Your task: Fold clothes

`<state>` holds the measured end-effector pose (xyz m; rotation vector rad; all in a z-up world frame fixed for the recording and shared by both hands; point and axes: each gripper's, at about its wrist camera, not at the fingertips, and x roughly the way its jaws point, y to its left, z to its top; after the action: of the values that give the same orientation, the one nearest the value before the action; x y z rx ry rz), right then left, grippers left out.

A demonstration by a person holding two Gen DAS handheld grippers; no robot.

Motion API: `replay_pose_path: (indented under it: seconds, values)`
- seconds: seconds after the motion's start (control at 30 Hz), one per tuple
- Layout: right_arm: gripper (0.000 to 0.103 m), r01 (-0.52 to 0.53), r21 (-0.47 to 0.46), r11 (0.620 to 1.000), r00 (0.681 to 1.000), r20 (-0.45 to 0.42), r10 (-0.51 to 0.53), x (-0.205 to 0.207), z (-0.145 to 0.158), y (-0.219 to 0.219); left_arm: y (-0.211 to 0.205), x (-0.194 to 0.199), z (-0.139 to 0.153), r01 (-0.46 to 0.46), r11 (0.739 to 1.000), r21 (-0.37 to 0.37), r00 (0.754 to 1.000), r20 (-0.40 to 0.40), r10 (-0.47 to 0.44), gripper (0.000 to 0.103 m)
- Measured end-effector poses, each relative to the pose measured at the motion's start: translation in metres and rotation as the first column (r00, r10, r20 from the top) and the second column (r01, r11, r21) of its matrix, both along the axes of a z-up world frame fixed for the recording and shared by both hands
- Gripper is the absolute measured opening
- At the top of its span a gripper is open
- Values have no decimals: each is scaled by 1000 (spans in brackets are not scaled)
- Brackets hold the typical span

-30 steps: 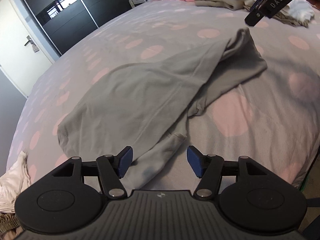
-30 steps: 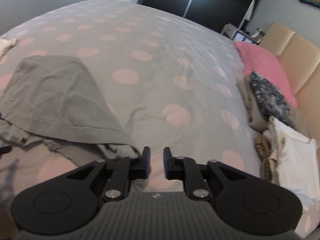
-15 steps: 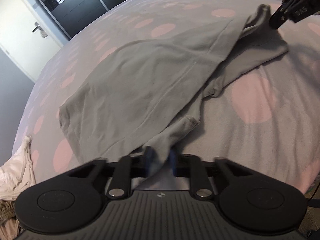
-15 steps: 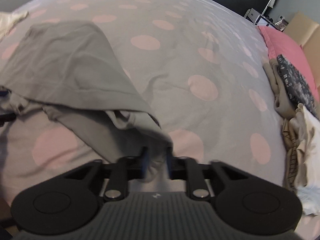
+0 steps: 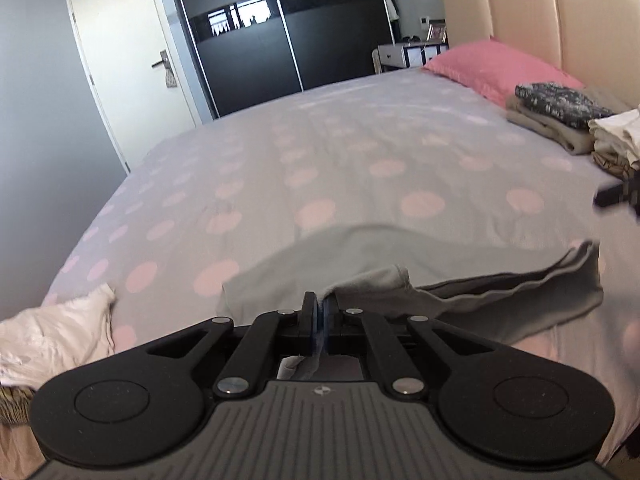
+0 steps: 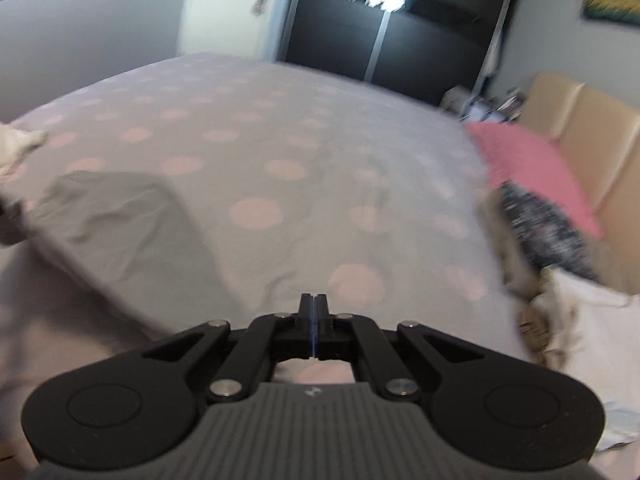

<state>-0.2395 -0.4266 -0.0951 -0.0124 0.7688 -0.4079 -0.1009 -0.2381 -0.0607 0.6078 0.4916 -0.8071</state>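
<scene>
Grey cloth pinched between the pressed-together fingers of the left gripper, a scrap of it showing in the gap behind the fingers. Same grey garment spread out ahead and to the right on the bed, its near edge bunched in dark folds, its far edge lying flat on the dotted cover. Crumpled white cloth at the left edge of the bed, apart from the garment. Further off, near the headboard, a stack of folded clothes just beside a pink pillow. Black tip of the other tool visible at the far right of the left view. Right gripper with fingers pressed together too; blurred view, no cloth visible between them, so cannot tell whether anything held. Grey garment lying to the left in that view, folded clothes and pink pillow to the right. Dark wardrobe and white door behind the bed.
</scene>
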Motion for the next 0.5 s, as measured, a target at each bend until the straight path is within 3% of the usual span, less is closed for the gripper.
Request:
replay_pose_path:
  seconds: [0.03, 0.07, 0.1, 0.2, 0.3, 0.33, 0.4, 0.43, 0.5]
  values:
    - [14, -28, 18, 999, 999, -19, 28, 2, -4, 4, 1, 2, 7, -7, 1000, -20, 1000, 4, 7, 1]
    - [33, -55, 9, 998, 998, -43, 55, 4, -10, 12, 2, 5, 14, -13, 999, -39, 1000, 8, 13, 1]
    - [40, -81, -16, 997, 994, -74, 80, 6, -17, 20, 2, 7, 21, -19, 998, -59, 1000, 12, 20, 1]
    - [43, -144, -56, 988, 981, -140, 135, 7, -32, 32, 1, 9, 24, -17, 998, -59, 1000, 12, 17, 1]
    - [43, -140, -63, 988, 974, -189, 126, 12, -45, 27, 2, 10, 23, -26, 997, -67, 1000, -4, 26, 1]
    - [42, -136, -64, 989, 971, -204, 121, 14, -50, 25, 3, 10, 22, -27, 997, -68, 1000, -5, 27, 1]
    - [27, -127, -58, 990, 968, -225, 111, 17, -57, 20, 4, 10, 22, -28, 997, -70, 1000, -6, 28, 1]
    - [3, -123, -46, 991, 968, -224, 109, 18, -58, 19, 7, 12, 26, -26, 997, -76, 1000, -7, 26, 1]
    - [4, -101, -75, 992, 983, -163, 88, 14, -47, 20, 12, 15, 35, -23, 996, -91, 1000, -10, 22, 1]
